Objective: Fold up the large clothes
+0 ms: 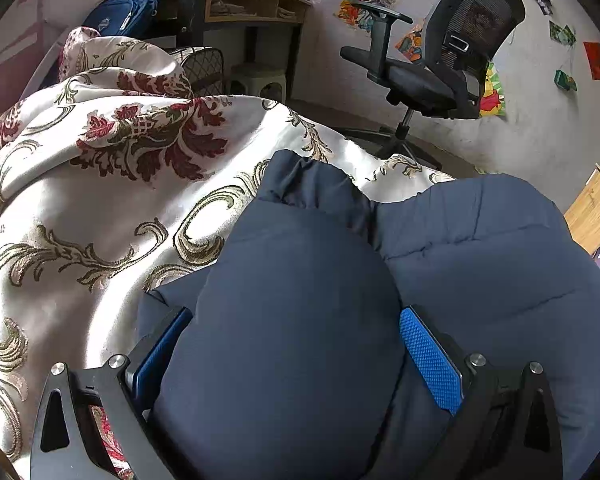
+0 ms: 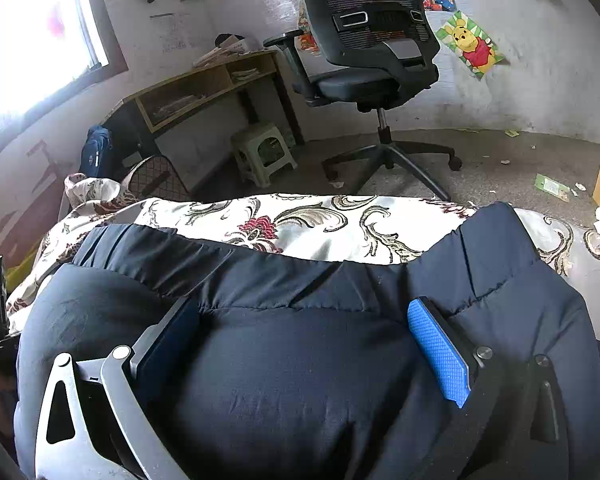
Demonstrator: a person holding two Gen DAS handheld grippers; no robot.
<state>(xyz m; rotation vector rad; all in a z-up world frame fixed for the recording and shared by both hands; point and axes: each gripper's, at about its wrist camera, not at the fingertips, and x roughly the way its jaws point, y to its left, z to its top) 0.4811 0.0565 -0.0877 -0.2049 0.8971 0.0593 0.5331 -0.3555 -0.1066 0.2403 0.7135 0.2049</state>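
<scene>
Navy padded jacket is spread across the bed, bulging between both pairs of fingers; the left gripper and right gripper are each closed on a fold.

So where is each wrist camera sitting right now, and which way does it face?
Left wrist: on the left claw, looking along its fingers over the navy puffer jacket and floral bedspread toward the desk.
Right wrist: on the right claw, looking over the jacket toward the office chair.
Shared: jacket, bedspread, desk, chair, green stool.
</scene>
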